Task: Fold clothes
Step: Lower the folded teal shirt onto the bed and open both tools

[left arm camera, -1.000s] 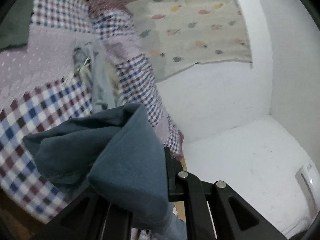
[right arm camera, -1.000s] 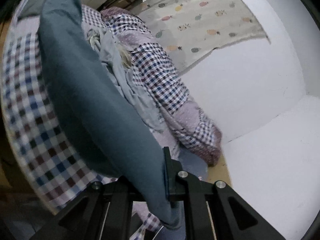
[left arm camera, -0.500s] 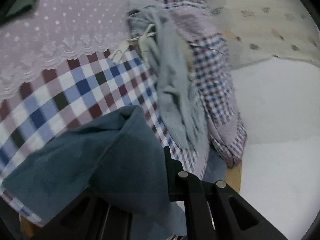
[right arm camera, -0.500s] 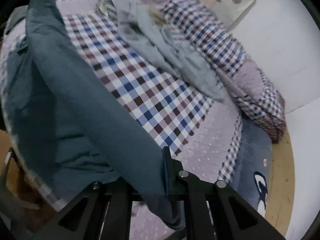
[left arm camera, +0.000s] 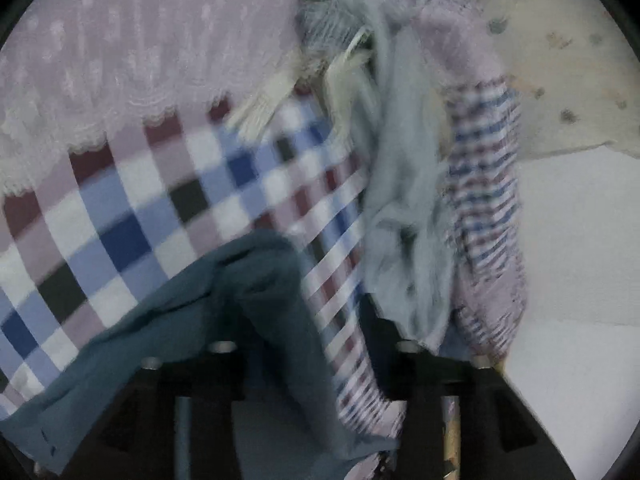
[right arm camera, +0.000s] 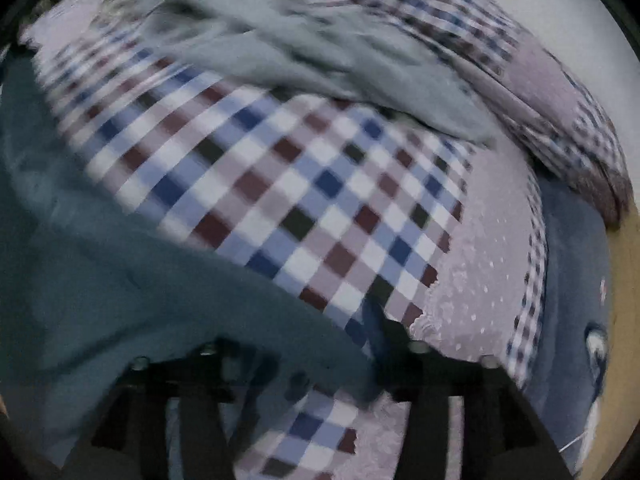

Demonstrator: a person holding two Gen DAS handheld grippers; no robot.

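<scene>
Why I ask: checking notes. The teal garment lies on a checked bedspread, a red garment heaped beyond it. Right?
No: the heaped garment is pale grey, not red; the right wrist view shows it. The teal garment lies on the checked bedspread.

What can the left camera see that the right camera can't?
Only the left wrist view shows the cream spotted cloth at the upper right and the pale tassels beside the grey bundle. Only the right wrist view shows the dark blue blanket with a cartoon animal and a strip of wood along the right edge. Both show the teal garment, the checked bedcover and the crumpled light grey garment. Both views are blurred.
</scene>
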